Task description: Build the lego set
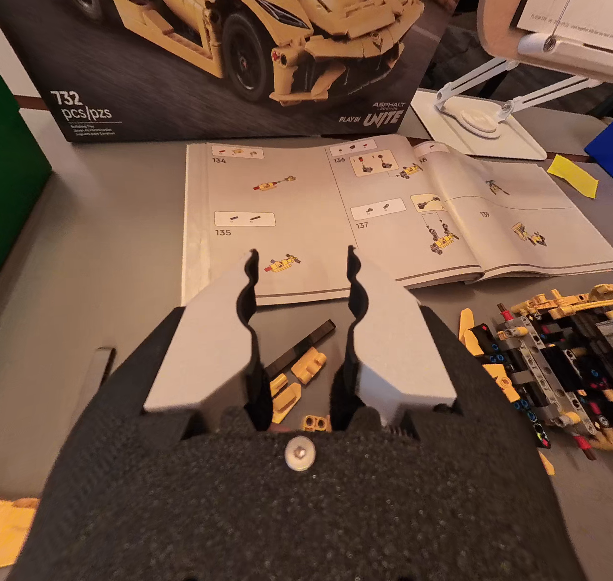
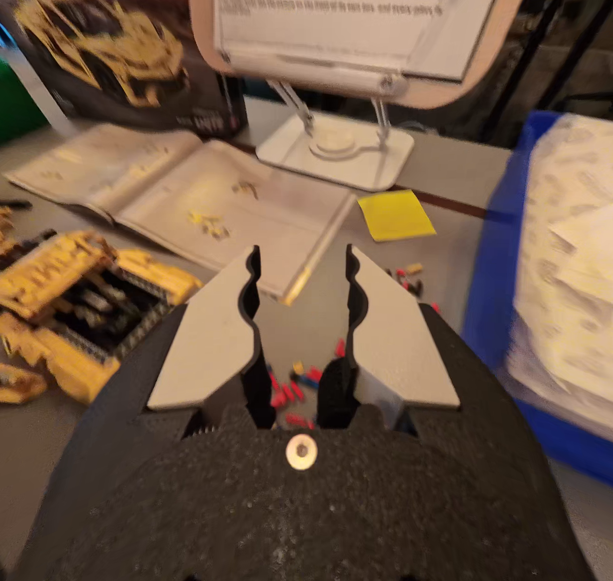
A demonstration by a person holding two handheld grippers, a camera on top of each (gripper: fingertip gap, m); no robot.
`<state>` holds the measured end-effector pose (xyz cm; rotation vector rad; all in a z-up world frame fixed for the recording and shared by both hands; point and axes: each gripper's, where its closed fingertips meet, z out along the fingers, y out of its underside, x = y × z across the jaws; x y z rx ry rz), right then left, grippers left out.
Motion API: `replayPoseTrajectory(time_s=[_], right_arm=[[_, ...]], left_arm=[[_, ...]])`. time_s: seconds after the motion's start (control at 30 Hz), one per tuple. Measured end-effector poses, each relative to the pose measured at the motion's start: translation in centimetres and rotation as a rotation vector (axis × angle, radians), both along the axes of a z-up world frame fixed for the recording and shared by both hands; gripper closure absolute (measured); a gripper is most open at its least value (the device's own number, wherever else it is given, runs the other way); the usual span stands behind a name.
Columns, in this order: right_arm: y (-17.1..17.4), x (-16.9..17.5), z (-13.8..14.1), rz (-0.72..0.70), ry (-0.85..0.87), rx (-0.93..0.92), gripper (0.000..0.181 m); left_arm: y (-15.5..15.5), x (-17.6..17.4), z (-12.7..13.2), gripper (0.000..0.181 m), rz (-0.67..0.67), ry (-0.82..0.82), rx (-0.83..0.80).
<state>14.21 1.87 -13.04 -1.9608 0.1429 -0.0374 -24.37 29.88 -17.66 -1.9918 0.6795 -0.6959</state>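
Grey tabletop (image 1: pixel 99 233) carried everything: the open instruction booklet (image 1: pixel 282 216) at twelve o'clock, the half-built yellow model (image 1: pixel 547 366) at three. My left gripper (image 1: pixel 300 256) hung with jaws apart and empty over loose yellow pieces (image 1: pixel 308 364) and a black beam (image 1: pixel 308 342). My right gripper (image 2: pixel 300 253), equally spread, hovered above small red pins (image 2: pixel 288 394). I judged it best to descend slowly, straddle one piece squarely, then close.

Yellow sticky note (image 2: pixel 396 215) beside white document stand (image 2: pixel 335 153); blue bin (image 2: pixel 491 299).
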Motion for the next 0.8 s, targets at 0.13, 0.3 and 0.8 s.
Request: replayPoseTrajectory(time_s=[0.13,0.3,0.8], right_arm=[[-6.1,1.2,-2.6,-0.030,-0.066,-0.256,0.141],[-8.6,0.1,-6.9,0.000,-0.017,-0.384,0.148],[-3.0,2.2,-10.6,0.007,0.030,-0.426,0.160]], left_arm=[[0.1,0.0,0.1,0.128,0.003,0.000,0.011],[0.2,0.0,-0.2,0.128,0.009,0.019,0.024],[0.3,0.3,-1.0,0.128,0.009,0.025,0.008]])
